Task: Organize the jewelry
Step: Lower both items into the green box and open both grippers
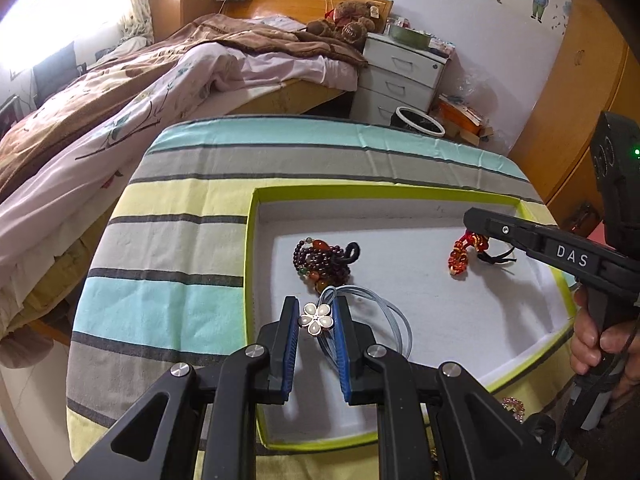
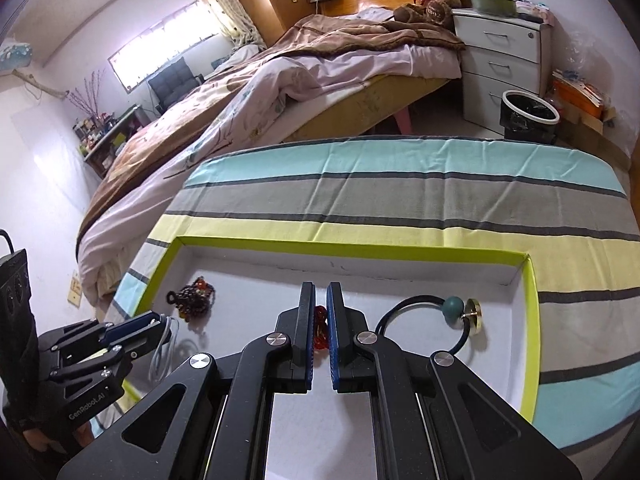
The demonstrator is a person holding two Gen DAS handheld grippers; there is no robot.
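- The flower pendant [image 1: 316, 319], white-petalled on a loop of pale blue-grey cord [image 1: 384, 312], sat between the two pads of the left gripper [image 1: 317, 312]; its fingers [image 1: 289, 320] were nearly closed and pinched the pendant, the cord trailing below and to their right.
- The red beaded charm [image 1: 460, 258] was clamped in the fully closed fingers [image 2: 307, 312] of the right gripper [image 2: 320, 320]; in the left wrist view it hung from the fingertips with its black cord behind.
- Both pieces were held above the white floor of the green-rimmed tray [image 1: 252, 264], which already carried other jewelry.
- The dark bead bracelet [image 1: 324, 260] lay just beyond the left fingers; a black cord with a teal bead and brass disc [image 2: 460, 312] lay to the right of the right fingers.
- The step in hand appeared to be setting each held piece down in the tray. Good practice: lower each until it rests on the floor, then ease the fingers apart, so that nothing drops or bounces.
- The bare floor between the bracelet and the teal-bead cord looked the safest ground; the loose blue-grey loop could snag the bracelet if released too near.
- The tray stood on a counter under a striped cloth [image 2: 440, 200], with a bed [image 2: 280, 80] beyond the fingers.
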